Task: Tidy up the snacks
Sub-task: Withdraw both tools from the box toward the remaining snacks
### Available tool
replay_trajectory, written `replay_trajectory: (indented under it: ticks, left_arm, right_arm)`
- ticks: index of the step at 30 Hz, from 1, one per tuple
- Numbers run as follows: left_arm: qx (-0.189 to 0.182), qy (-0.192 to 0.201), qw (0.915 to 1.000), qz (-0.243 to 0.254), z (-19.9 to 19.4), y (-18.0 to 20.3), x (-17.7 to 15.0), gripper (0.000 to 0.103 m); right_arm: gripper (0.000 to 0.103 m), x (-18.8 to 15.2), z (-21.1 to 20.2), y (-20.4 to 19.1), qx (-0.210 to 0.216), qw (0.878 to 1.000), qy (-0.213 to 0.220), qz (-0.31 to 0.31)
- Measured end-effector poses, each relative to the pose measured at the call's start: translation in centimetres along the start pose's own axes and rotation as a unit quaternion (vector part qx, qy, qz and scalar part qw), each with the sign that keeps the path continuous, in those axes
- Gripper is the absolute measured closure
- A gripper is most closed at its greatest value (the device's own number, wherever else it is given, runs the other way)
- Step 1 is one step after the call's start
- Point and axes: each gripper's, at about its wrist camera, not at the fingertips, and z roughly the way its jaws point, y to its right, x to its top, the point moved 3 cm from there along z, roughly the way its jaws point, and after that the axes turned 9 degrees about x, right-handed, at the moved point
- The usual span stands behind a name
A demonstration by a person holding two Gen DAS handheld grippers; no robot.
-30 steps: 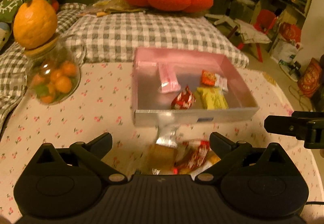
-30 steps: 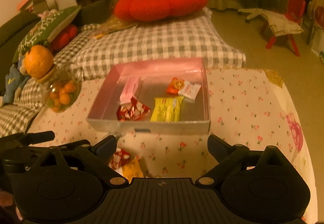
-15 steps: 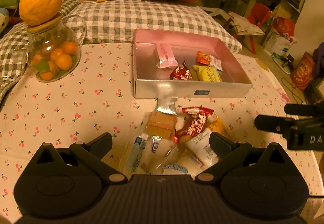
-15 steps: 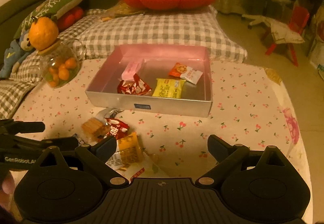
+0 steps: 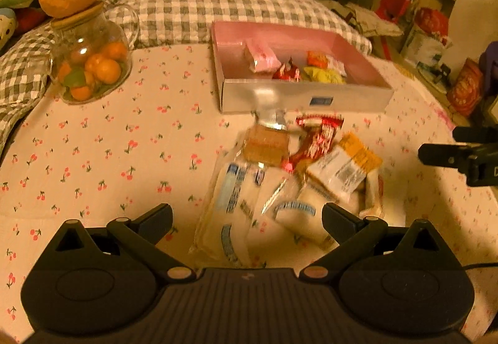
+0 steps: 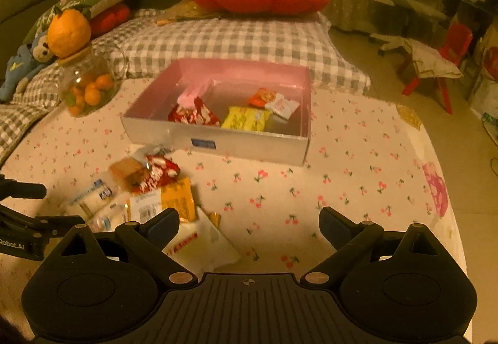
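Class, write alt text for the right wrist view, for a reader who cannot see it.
The open right gripper hovers over a cherry-print tablecloth, with a pile of wrapped snacks at its left finger. Behind them a pink-lined box holds four snack packets. A glass jar of small oranges stands far left, and the left gripper shows at the edge.

Bare cloth (image 6: 358, 188) right of the snack pile (image 6: 149, 197) (box (image 6: 249, 144) behind).
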Motion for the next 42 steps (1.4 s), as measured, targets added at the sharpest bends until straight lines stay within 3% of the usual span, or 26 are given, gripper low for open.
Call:
replay_trajectory:
  ticks: [8, 16, 28, 37, 42]
  left_arm:
    - [0.015, -0.008, 0.9998, 0.013, 1.1, -0.5, -0.4, 0.007]
    - [0.018, -0.011, 0.9998, 0.007, 1.5, -1.1, -0.5, 0.015]
    - [0.025, -0.02, 0.999, 0.032, 2.4, -0.8, -0.8, 0.022]
    - [0.024, -0.026, 0.9987, 0.038, 2.6, -1.0, -1.1, 0.024]
    - [0.02, -0.01, 0.9987, 0.046, 2.6, -1.4, -1.7, 0.02]
  right_arm:
    - [0.005, -1.8, 1.0, 0.2, 0.006, 1.0, -0.029, 0.01]
    - [0.005, -1.2, 2.9, -1.2, 0.028, 0.998, -0.044, 0.042]
    - [0.005, -2.1, 5.6, -2.0, 0.009, 0.996, -0.085, 0.019]
    - [0.005, -3.3, 4.8, 1.1, -0.021, 0.995, -0.095, 0.016]
    - [0.0, -4.1, 4.4, 3.0, -0.01, 0.995, -0.09, 0.029]
